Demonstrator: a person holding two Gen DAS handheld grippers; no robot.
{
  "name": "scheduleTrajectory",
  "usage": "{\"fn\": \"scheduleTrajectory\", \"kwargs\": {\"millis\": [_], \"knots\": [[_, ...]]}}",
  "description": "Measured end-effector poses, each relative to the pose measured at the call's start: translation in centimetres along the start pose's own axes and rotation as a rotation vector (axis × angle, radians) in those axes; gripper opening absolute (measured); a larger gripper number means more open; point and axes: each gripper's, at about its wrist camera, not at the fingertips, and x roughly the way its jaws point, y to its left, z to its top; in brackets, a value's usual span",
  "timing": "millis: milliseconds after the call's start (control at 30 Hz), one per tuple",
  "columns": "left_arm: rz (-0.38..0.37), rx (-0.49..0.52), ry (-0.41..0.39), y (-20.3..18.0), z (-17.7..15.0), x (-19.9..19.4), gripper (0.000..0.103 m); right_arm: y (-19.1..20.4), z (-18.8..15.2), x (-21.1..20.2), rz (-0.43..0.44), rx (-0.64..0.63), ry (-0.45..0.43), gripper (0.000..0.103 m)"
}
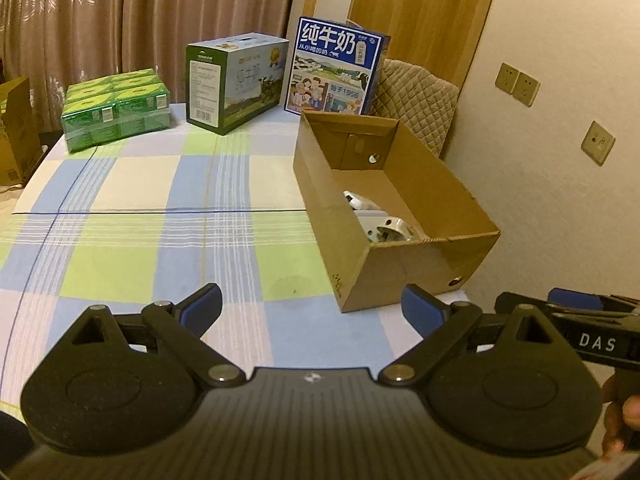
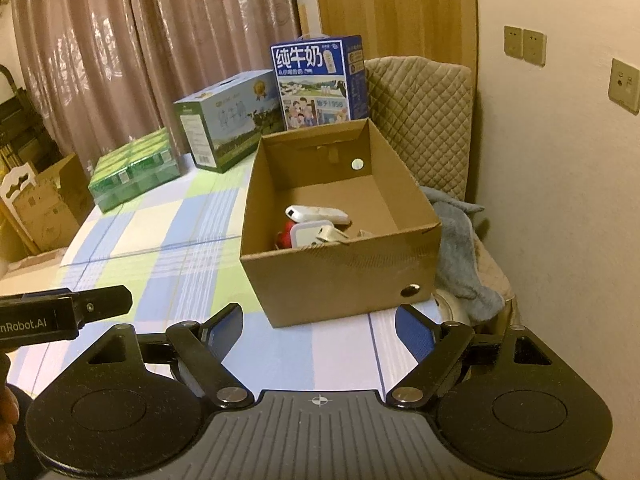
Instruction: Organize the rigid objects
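Left gripper spread wide, blue pads apart, nothing between them, poised over bare checked tablecloth. Right gripper likewise spread and empty, aimed at the near wall of the open cardboard box, just short of it. Side by side, each visible at the edge of the other's view.

Inside the cardboard box, toward its near end: a white remote-like device, a white-framed square gadget, a small white plug-like piece and something red mostly hidden beneath. Far half of the box floor bare. Exact count impossible to tell, with the near wall hiding part of the heap.

Judging by this: collecting looks largely done. No loose small rigid object left on the visible cloth, so perhaps finished, or the remaining items out of frame. Cannot tell which.

Further out, along the far table edge: a shrink-wrapped pack of green drink cartons, a green-and-white milk case lying on its side, and a blue milk carton case upright right behind the box. None in the way of a reach into the box. To the right of the table, a quilted chair with a grey cloth draped on it, and a white rounded object tucked by the box's near right corner, partly hidden. Wall close on the right, leaving little room that side. Curtains behind, more cardboard boxes on the floor to the left.
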Motion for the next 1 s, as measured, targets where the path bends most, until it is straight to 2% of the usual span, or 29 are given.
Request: {"fn": "scheduleTrajectory", "kwargs": {"millis": [700,1000], "knots": [[0.015,0.062,0.017,-0.8,-1.6,-0.3,0.095,0.6,-0.9,-0.1,0.000,-0.048,0.017,0.081],[0.032,0.055,0.016,-0.7,-1.7,-0.1,0.095,0.7,-0.8,-0.3,0.001,-0.052,0.014,0.081]]}}
